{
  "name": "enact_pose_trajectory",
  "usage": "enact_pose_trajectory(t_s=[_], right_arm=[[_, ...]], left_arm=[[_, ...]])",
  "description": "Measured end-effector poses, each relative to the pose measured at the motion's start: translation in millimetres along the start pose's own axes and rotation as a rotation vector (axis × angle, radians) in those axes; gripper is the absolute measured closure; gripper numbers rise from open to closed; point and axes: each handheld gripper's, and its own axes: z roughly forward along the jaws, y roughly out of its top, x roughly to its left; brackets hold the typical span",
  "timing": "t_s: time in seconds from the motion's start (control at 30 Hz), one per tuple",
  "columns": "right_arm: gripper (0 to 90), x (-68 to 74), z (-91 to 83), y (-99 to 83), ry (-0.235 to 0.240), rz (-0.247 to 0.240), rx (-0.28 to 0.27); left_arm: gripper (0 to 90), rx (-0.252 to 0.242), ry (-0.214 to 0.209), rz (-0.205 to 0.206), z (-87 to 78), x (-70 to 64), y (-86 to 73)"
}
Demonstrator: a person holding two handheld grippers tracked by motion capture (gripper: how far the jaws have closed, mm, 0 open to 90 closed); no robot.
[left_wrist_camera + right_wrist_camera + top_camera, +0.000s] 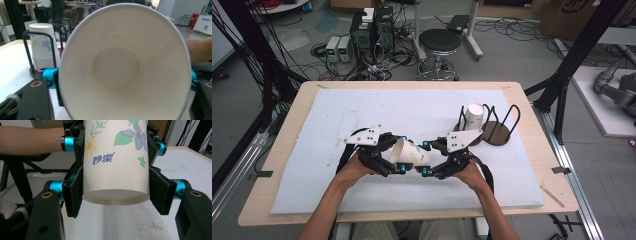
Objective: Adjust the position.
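Note:
A flowered paper cup (412,152) (115,170) lies on its side in the air above the white mat, between my two grippers. My left gripper (402,154) (120,77) is shut near its rim, and the left gripper view looks straight into the cup's white inside (116,67). Shut on the cup near its base is my right gripper (426,159) (116,192), one black pad (76,192) pressed on each side. A stack of matching cups (473,117) (42,45) stands in a black wire rack (499,125) to the right rear.
The white foam mat (362,115) covers most of the wooden table (287,150). The rack's round brown base (494,136) sits near the mat's right edge. Beyond the table, a stool (439,42), computer boxes (372,30) and cables are on the floor.

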Motion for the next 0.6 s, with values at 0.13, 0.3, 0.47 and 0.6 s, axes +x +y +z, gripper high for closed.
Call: enact_pose_trajectory(t_s=[0.13,0.3,0.47,0.6], right_arm=[[36.7,-0.7,0.2,-0.1,0.001,-0.003,0.006],[37.0,-0.8,0.5,-0.2,-0.001,-0.001,0.001],[36.3,-0.8,0.2,-0.1,-0.003,-0.007,0.009],[19.2,0.3,3.3,0.8,-0.030,0.016,0.028]], left_arm=[[28.8,-0.001,0.000,0.005,-0.7,0.0,0.1],[30.5,-0.004,0.007,0.009,-1.1,-0.4,0.4],[31.1,0.000,0.009,0.012,-0.7,-0.8,0.4],[30.6,0.001,0.009,0.015,-0.8,-0.9,0.4]])
